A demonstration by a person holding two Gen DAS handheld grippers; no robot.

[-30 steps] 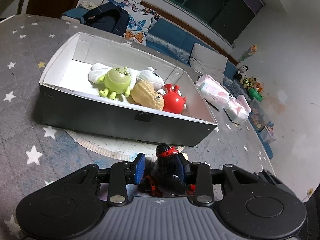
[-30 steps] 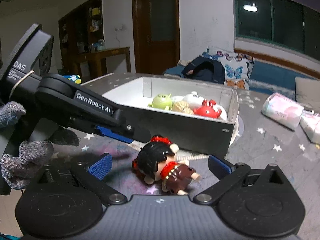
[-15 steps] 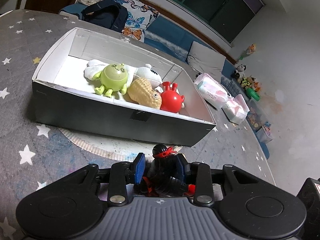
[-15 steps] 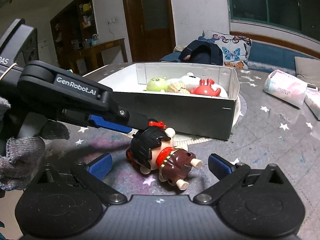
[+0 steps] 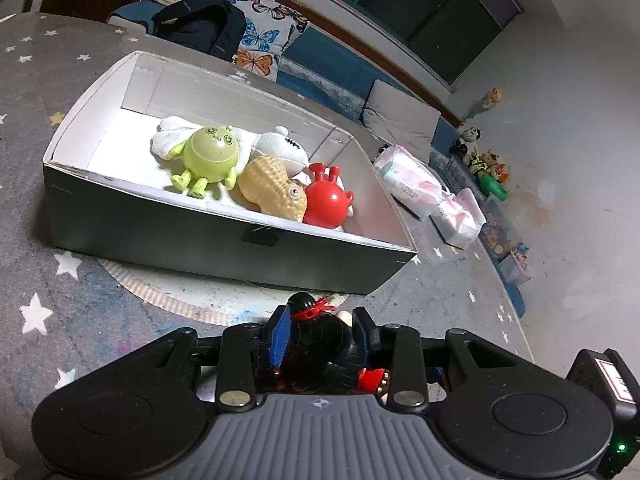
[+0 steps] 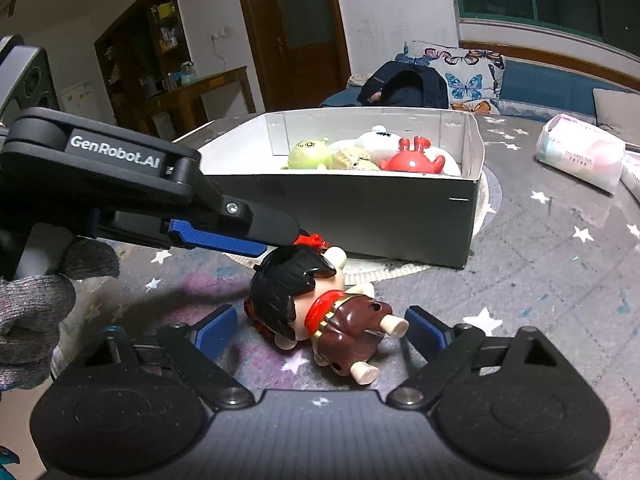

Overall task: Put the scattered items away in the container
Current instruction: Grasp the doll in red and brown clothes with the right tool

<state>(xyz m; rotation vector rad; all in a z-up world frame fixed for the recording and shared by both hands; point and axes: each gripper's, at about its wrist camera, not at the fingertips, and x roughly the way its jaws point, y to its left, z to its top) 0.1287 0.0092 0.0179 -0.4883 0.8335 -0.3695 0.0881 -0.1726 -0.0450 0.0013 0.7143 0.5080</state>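
A doll figure [image 6: 320, 304] with black hair, a red bow and a brown dress hangs tilted just above the table, in front of the box. My left gripper [image 5: 320, 330] is shut on the doll's head [image 5: 316, 332]; it also shows in the right wrist view [image 6: 276, 236]. My right gripper [image 6: 320, 324] is open, its blue pads on either side of the doll without touching it. The white-lined grey box [image 5: 224, 236] holds a green round toy [image 5: 208, 156], a tan peanut toy [image 5: 274, 192], a red crab toy [image 5: 326, 204] and white plush toys [image 5: 280, 144].
The box stands on a round mat [image 5: 192, 296] on the grey star-patterned table [image 5: 40, 280]. Two tissue packs [image 5: 412, 184] lie to the right of the box. A sofa with a dark backpack [image 5: 196, 28] is behind the table.
The left gripper has lifted the doll by its head, so the doll now hangs tilted off the table. The box looks a little nearer. The right gripper stays open.
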